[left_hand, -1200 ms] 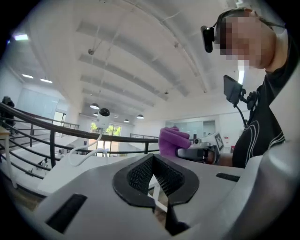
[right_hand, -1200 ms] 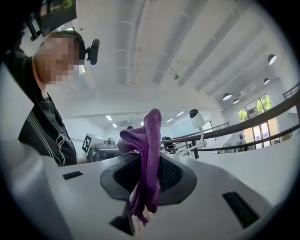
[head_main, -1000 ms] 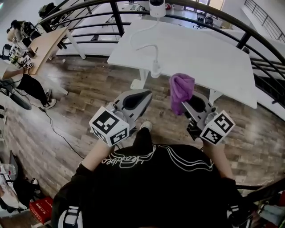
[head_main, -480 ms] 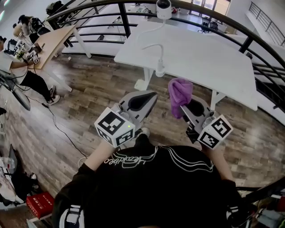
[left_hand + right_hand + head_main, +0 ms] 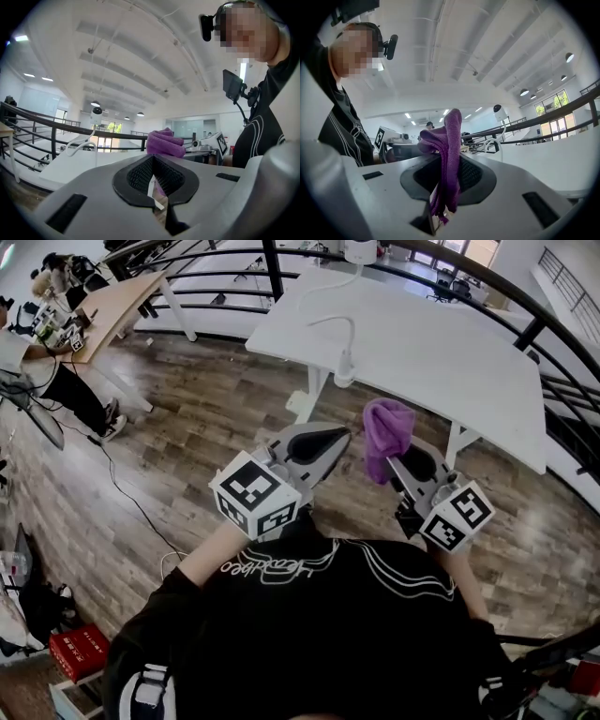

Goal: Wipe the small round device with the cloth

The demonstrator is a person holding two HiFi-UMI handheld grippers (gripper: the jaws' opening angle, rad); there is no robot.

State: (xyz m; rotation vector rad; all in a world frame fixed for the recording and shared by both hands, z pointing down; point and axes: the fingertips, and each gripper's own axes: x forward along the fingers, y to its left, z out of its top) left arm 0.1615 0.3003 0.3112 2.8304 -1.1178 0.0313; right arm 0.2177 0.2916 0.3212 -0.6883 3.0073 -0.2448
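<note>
Right claw (image 5: 447,187) clamps cloth (image 5: 449,140), table (image 5: 450,352) seemingly apart

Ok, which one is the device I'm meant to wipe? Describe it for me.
Find the white table ahead. At its far edge, by the black railing, stands the device. It is the white rounded body with a dark face, at the far end of the looping white cable.

Script print on black shirt (image 5: 328,634), too distorted to read.
</note>
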